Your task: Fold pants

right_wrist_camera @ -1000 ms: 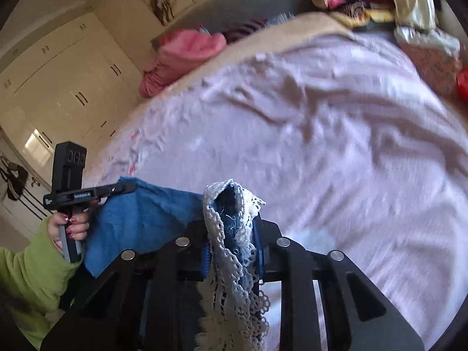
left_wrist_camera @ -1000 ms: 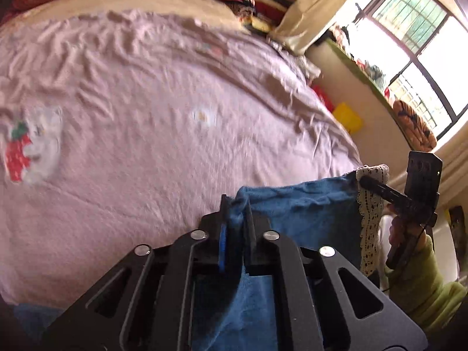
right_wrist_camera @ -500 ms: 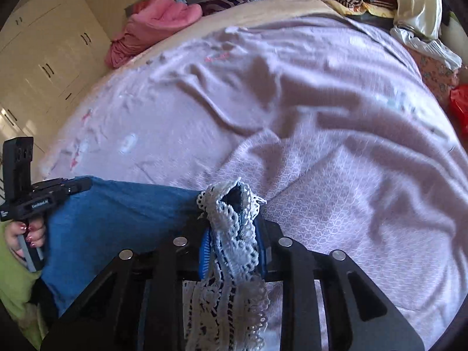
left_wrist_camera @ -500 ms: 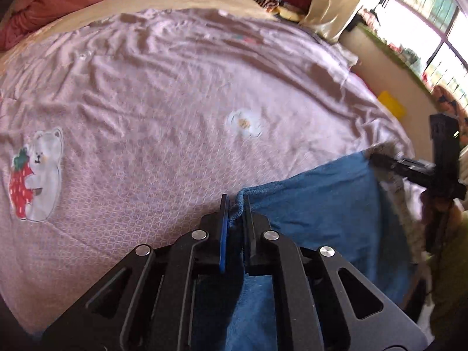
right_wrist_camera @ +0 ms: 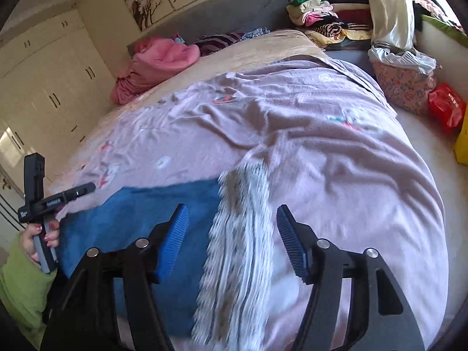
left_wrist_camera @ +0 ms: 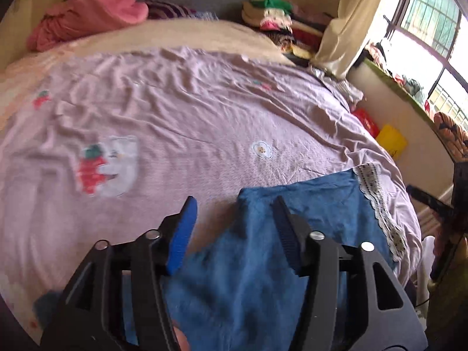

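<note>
Blue pants [left_wrist_camera: 292,234] with a white lace hem [left_wrist_camera: 377,204] lie on the near edge of the bed's purple sheet [left_wrist_camera: 175,122]. My left gripper [left_wrist_camera: 234,204] is open and empty, its jaws wide apart over the pants' far left corner. In the right wrist view the pants [right_wrist_camera: 140,213] spread to the left and the lace hem [right_wrist_camera: 239,234] lies blurred between the jaws of my right gripper [right_wrist_camera: 232,210], which is open and holds nothing. The left gripper [right_wrist_camera: 58,196] also shows there at the far left, in a hand with a green sleeve.
A pink blanket [left_wrist_camera: 87,20] and folded clothes [left_wrist_camera: 272,14] sit at the head of the bed. A red bag [right_wrist_camera: 446,108] and a yellow box [left_wrist_camera: 392,140] lie beside the bed on the right. Wardrobe doors [right_wrist_camera: 44,87] stand on the left.
Both grippers have opened and let go of the pants. The pants have dropped flat onto the sheet, and the lace hem is still moving.
</note>
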Available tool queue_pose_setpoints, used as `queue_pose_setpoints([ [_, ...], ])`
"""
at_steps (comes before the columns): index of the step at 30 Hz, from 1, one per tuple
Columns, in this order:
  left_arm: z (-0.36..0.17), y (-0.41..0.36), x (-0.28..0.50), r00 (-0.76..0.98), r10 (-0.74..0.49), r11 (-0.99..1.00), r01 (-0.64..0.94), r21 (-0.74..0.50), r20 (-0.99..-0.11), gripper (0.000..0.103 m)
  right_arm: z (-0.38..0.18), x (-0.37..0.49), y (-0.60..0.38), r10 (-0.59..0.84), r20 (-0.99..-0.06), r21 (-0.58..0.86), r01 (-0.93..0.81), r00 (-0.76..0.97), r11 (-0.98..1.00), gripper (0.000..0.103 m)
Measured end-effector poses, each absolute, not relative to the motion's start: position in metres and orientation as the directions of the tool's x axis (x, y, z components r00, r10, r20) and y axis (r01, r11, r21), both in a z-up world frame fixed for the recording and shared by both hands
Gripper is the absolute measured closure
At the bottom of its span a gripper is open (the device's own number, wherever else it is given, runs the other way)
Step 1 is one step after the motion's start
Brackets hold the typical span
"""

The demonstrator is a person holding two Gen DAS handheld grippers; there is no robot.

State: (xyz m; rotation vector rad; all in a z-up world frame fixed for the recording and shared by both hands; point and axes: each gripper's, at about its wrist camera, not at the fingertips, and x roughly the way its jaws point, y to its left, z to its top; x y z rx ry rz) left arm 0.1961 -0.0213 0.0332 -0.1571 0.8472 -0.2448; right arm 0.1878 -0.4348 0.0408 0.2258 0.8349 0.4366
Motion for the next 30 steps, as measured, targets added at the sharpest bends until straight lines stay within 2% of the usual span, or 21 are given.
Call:
queue_pose_setpoints([
  [3,0.040,-0.003,0.165,0.657,-0.265,0.961,0.124,-0.246,-0.706,0.046,0.035,0.164,-0.437,0.458,-0.677,0.366,-0.276,0.576,0.889,0.040],
  [7,0.037,0.034,0.117,0.675,-0.227,0.964,0.055,-0.258,-0.703,0.043,0.016,0.143,-0.439,0.452,-0.713,0.377,-0.249,0.536,0.892,0.040],
  [14,0.020,0.103,0.059,0.655,-0.087,0.964,-0.135,-0.230,-0.751,0.039,-0.011,0.140,-0.434,0.452,-0.752,0.394,-0.223,0.480,0.892,0.040],
  [17,0.004,0.122,0.053,0.627,-0.088,0.943,-0.197,-0.267,-0.774,0.038,-0.021,0.144,-0.431,0.452,-0.769,0.400,-0.211,0.451,0.892,0.039],
  [19,-0.007,0.126,0.055,0.610,-0.092,0.935,-0.219,-0.279,-0.787,0.036,-0.023,0.145,-0.432,0.462,-0.768,0.416,-0.202,0.443,0.886,0.044],
  [20,-0.012,0.125,0.058,0.600,-0.094,0.935,-0.222,-0.278,-0.795,0.036,-0.023,0.145,-0.432,0.473,-0.763,0.428,-0.204,0.440,0.881,0.051],
  [23,-0.023,0.122,0.065,0.590,-0.126,0.924,-0.223,-0.312,-0.797,0.035,-0.023,0.144,-0.431,0.491,-0.759,0.441,-0.217,0.427,0.871,0.062],
  [25,-0.028,0.117,0.070,0.596,-0.153,0.908,-0.229,-0.350,-0.788,0.052,-0.024,0.143,-0.430,0.517,-0.746,0.467,-0.223,0.420,0.856,0.072],
  [26,-0.029,0.116,0.072,0.593,-0.129,0.912,-0.245,-0.330,-0.794,0.062,-0.024,0.143,-0.429,0.516,-0.746,0.464,-0.227,0.421,0.856,0.076],
  [27,-0.030,0.116,0.075,0.589,-0.123,0.913,-0.248,-0.324,-0.799,0.065,-0.022,0.142,-0.427,0.502,-0.750,0.444,-0.236,0.431,0.865,0.077],
  [30,-0.019,0.120,0.075,0.608,-0.112,0.913,-0.249,-0.323,-0.786,0.066,-0.011,0.136,-0.427,0.467,-0.758,0.394,-0.252,0.455,0.884,0.078],
])
